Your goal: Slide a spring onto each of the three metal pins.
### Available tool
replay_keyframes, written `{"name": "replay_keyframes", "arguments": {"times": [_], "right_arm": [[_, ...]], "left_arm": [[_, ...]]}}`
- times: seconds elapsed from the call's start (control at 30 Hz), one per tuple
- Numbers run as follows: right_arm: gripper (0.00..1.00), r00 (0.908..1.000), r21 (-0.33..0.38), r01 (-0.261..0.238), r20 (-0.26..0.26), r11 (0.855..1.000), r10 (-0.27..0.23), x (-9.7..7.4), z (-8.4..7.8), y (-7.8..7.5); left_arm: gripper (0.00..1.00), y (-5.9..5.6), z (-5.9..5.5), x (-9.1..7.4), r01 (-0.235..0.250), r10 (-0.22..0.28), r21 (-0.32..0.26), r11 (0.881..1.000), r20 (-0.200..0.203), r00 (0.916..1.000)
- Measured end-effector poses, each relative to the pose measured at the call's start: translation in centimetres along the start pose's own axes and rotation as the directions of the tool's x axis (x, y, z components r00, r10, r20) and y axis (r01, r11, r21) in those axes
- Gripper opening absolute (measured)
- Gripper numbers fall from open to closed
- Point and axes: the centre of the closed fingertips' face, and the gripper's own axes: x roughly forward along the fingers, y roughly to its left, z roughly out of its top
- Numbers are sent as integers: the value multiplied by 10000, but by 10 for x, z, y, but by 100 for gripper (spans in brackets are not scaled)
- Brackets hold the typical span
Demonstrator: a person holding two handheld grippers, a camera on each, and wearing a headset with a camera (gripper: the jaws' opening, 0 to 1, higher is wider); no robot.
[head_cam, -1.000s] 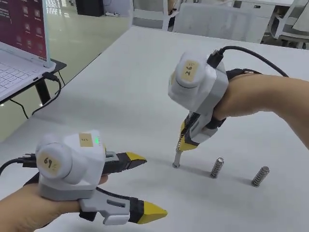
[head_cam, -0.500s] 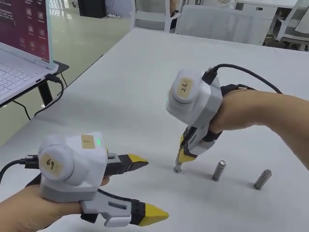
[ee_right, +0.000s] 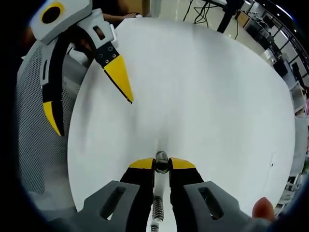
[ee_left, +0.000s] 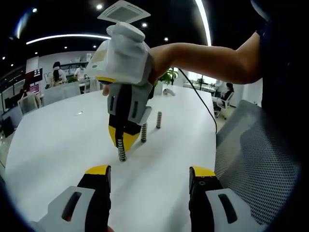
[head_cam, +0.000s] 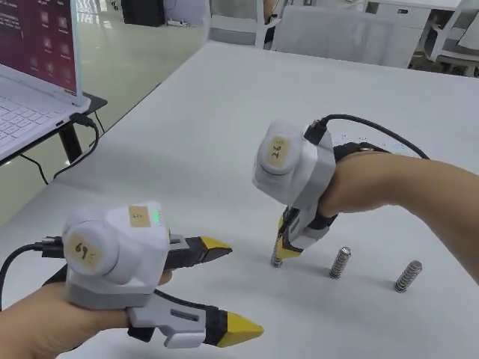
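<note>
Two springs upright at 3 o'clock of right gripper (head_cam: 284, 250): middle spring (head_cam: 340, 262), end spring (head_cam: 408, 276). Right gripper pinches third spring (head_cam: 277, 259), vertical. Left gripper (head_cam: 241, 286), 7 o'clock, wide open, empty.

Right gripper (head_cam: 287, 247): we record it lower than a second ago, its yellow tips closer to the table (head_cam: 194, 149). Spring (head_cam: 277, 259), clamped in its jaws: we note it drawn down over the leftmost pin's shaft, which was bare earlier.
</note>
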Motion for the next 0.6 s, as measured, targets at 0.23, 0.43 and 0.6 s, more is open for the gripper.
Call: {"name": "replay_keyframes", "arguments": {"times": [0.23, 0.43, 0.6], "right_arm": [[9, 9999, 68, -99, -134, 9999, 100, 7, -3, 2], [9, 9999, 89, -108, -75, 9999, 109, 6, -2, 2], [10, 9999, 84, -130, -23, 9999, 130, 6, -2, 2]], "left_arm": [[61, 0, -1, 0, -27, 27, -33, 10000, -18, 10000], [61, 1, -1, 0, -26, 26, -35, 10000, -24, 10000], [61, 1, -1, 1, -15, 15, -25, 10000, -36, 10000]]}}
